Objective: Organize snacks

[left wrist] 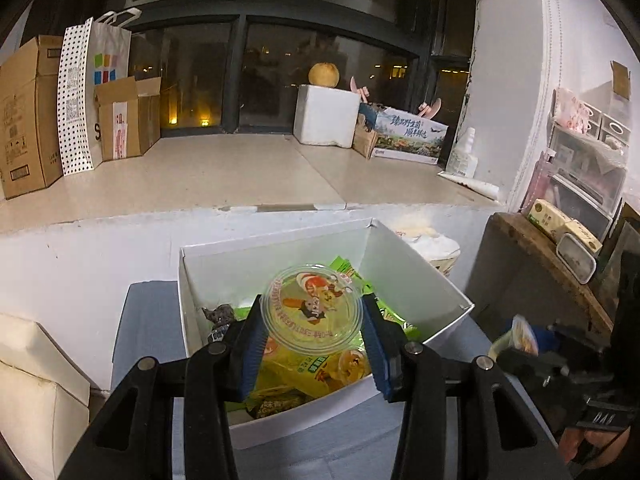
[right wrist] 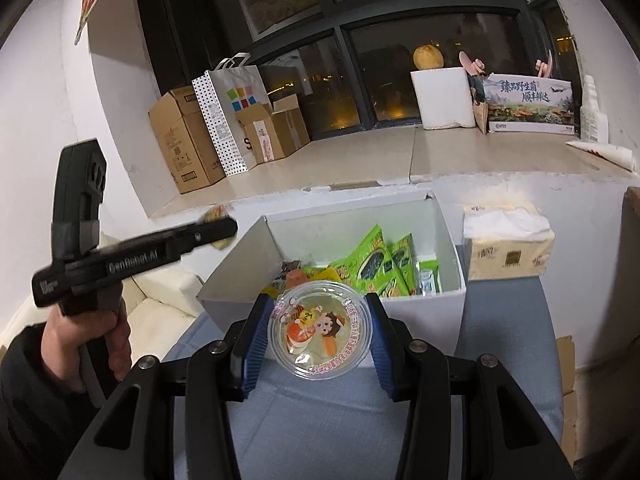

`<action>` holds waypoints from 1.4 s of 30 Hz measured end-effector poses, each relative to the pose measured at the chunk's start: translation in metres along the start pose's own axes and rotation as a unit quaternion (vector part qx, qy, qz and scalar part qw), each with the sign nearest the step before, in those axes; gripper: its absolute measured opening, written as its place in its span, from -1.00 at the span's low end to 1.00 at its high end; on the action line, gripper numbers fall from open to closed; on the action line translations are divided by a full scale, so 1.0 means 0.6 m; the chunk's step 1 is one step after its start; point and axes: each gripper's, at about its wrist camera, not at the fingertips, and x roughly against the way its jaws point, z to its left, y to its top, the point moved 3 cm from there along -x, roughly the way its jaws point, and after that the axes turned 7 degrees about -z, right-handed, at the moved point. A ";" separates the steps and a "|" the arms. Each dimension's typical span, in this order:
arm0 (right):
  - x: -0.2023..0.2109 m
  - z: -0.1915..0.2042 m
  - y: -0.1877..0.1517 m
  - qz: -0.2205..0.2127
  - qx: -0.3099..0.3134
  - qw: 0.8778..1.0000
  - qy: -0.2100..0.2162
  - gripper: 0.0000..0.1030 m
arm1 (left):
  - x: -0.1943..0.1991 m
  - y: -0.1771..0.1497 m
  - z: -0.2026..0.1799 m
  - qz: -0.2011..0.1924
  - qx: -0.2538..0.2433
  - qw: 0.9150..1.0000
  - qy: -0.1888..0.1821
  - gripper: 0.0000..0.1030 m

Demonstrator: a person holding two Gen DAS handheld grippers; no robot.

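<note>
The left gripper (left wrist: pixel 314 340) is clamping a round jelly cup (left wrist: pixel 312 307) between its blue pads (left wrist: pixel 252 346), holding it over the open white box (left wrist: pixel 416 276), with the cartoon lid facing the camera. Inside that box, green and yellow snack packets (left wrist: pixel 296 376) are lying in a loose heap under the cup, and a small dark wrapper (left wrist: pixel 218 314) is sitting near the left wall. The right gripper (right wrist: pixel 320 340) is likewise gripping a second jelly cup (right wrist: pixel 320 330) of the same kind, hanging just in front of the box's near wall (right wrist: pixel 424 316), above the blue-grey table (right wrist: pixel 500 320). In the right wrist view, green seed packets (right wrist: pixel 376 264) are leaning upright in the box's right half. A tissue pack (right wrist: pixel 508 248) is sitting on the table just beside the box on its right. The person's left hand (right wrist: pixel 100 336) is wrapping around the black handle of the left tool, which is showing blurred at the left of that view. Behind the box, a pale window ledge (left wrist: pixel 224 172) is carrying cardboard boxes (left wrist: pixel 28 116), a dotted paper bag (left wrist: pixel 80 96), a white foam box (left wrist: pixel 326 114) with a round fruit (left wrist: pixel 323 75) resting on top, and a printed carton (left wrist: pixel 408 136)
</note>
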 end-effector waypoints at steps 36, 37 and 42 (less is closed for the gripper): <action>-0.112 -0.037 0.094 0.018 0.007 0.999 -0.039 0.90 | -0.018 -0.008 0.012 0.013 -0.007 1.000 0.016 1.00; -0.099 -0.034 0.089 0.014 0.009 0.999 -0.040 0.94 | -0.008 -0.013 0.009 0.011 -0.007 1.000 0.016 1.00; -0.044 -0.021 0.044 0.014 0.002 1.000 -0.027 1.00 | 0.052 -0.071 -0.007 0.012 0.004 1.000 0.010 1.00</action>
